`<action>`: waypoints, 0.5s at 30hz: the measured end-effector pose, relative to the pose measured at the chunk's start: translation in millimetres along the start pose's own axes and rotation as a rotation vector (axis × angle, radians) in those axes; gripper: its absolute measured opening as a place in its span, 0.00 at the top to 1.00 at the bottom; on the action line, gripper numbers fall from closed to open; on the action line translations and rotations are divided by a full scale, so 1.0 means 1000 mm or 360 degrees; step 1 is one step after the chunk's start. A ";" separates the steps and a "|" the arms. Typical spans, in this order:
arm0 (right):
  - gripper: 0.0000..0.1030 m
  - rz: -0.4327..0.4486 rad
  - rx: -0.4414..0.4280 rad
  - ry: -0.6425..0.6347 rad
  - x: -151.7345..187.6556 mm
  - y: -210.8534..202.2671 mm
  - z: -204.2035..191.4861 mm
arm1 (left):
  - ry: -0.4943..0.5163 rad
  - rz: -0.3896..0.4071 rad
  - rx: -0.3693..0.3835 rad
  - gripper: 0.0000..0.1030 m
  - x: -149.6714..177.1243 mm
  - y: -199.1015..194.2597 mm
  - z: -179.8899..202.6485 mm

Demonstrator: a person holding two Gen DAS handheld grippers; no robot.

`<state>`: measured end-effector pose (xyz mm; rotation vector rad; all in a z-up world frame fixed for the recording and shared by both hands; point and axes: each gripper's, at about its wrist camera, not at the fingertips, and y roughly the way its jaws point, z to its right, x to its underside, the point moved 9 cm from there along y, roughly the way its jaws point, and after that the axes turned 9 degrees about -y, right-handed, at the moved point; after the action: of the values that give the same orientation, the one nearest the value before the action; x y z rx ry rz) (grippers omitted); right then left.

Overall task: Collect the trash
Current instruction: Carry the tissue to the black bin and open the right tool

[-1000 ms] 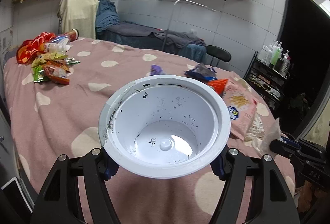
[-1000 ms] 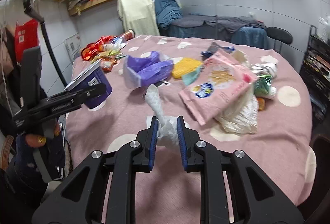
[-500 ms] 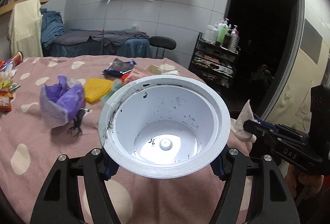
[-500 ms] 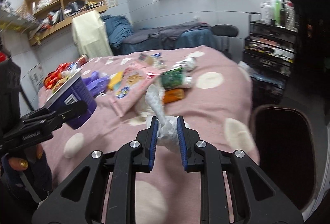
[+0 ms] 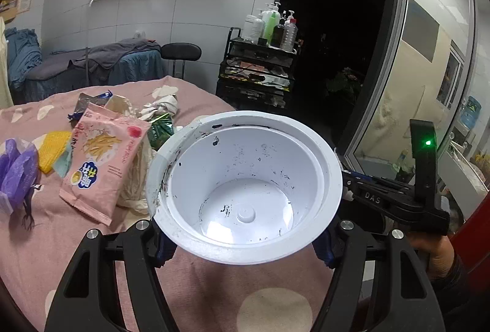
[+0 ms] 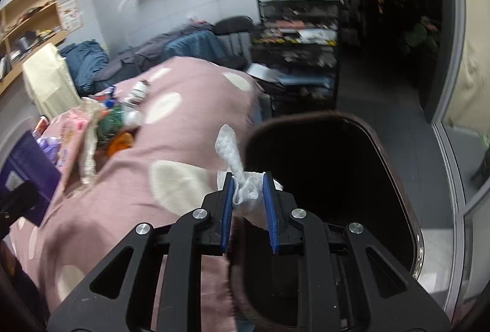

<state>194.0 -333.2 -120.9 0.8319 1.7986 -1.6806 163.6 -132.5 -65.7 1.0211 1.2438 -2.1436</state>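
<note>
My left gripper (image 5: 245, 243) is shut on a white plastic cup (image 5: 245, 197) with dark specks inside, held above the pink spotted table cover (image 5: 61, 255). Its purple outside shows in the right wrist view (image 6: 24, 176). My right gripper (image 6: 248, 203) is shut on a crumpled white tissue (image 6: 242, 179) and hangs over the near rim of a dark trash bin (image 6: 337, 179) beside the table. The right gripper also shows in the left wrist view (image 5: 382, 197), right of the cup.
A pink snack bag (image 5: 101, 160), yellow wrapper (image 5: 52, 148), purple wrapper (image 5: 18, 173) and green packet (image 5: 159, 130) lie on the table. A black rack with bottles (image 5: 260, 69), a chair (image 5: 180, 52) and a dark doorway stand behind. A glass door (image 6: 459, 117) is right of the bin.
Both grippers have swung right, away from the trash pile. The right gripper has carried the tissue from above the table to over the bin. The left still holds the cup.
</note>
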 end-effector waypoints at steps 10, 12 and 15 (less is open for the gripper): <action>0.78 -0.0266 0.0065 0.0209 0.039 0.052 0.045 | 0.0044 -0.0113 0.0078 0.33 0.009 0.025 0.024; 0.70 -0.0295 0.0055 0.0228 0.045 0.057 0.046 | 0.0047 -0.0139 0.0092 0.33 0.011 0.028 0.028; 0.50 -0.0312 0.0051 0.0274 0.050 0.060 0.047 | 0.0050 -0.0171 0.0108 0.33 0.014 0.032 0.034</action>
<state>203.8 -374.1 -201.4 0.8602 2.0316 -1.8117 164.6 -177.6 -83.2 1.0411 1.2747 -2.2733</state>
